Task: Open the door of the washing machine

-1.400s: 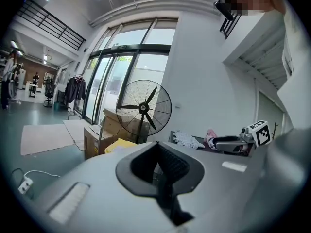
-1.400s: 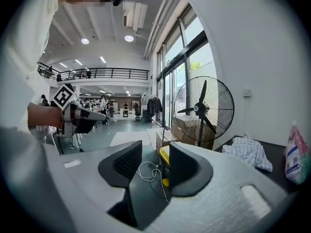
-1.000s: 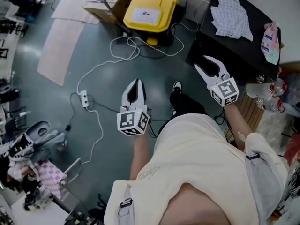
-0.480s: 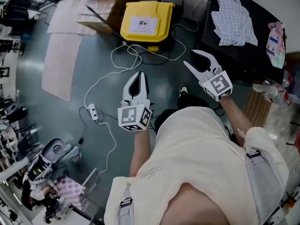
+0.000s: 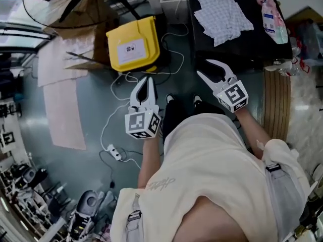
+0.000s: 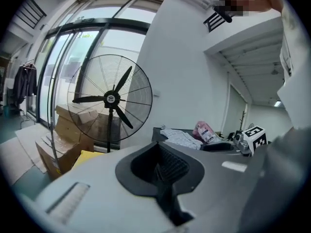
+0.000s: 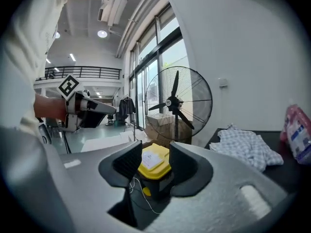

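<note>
Most of the head view was grey-green floor (image 5: 25,115), and none of the views showed the washing machine. A dark bench (image 5: 250,44) filled the upper right of that frame. A tall pedestal fan (image 6: 112,98) stood at the centre left of the left gripper view, in front of big windows. Pale sheets (image 5: 60,105) lay flat on the floor at the left of the head view, with opened cardboard boxes (image 5: 86,14) in the upper left. Just right of the boxes sat a yellow box (image 5: 133,49) with a white label on its lid. On the bench, a checked cloth (image 5: 222,11) lay crumpled, and a pink pouch (image 5: 272,14) lay near it towards the top right corner. The person's cream top (image 5: 212,175) covered the lower middle of the frame. Held above the floor at the centre, the left tool (image 5: 146,82) had its jaws pressed together on nothing. The right tool (image 5: 206,68) was right of centre, near the bench's lower edge, with its jaws wide and nothing in the gap; the yellow box showed far beyond it. A white cable (image 5: 126,82) looped across the floor below the yellow box, down to a power strip (image 5: 115,154) at the lower left.
</note>
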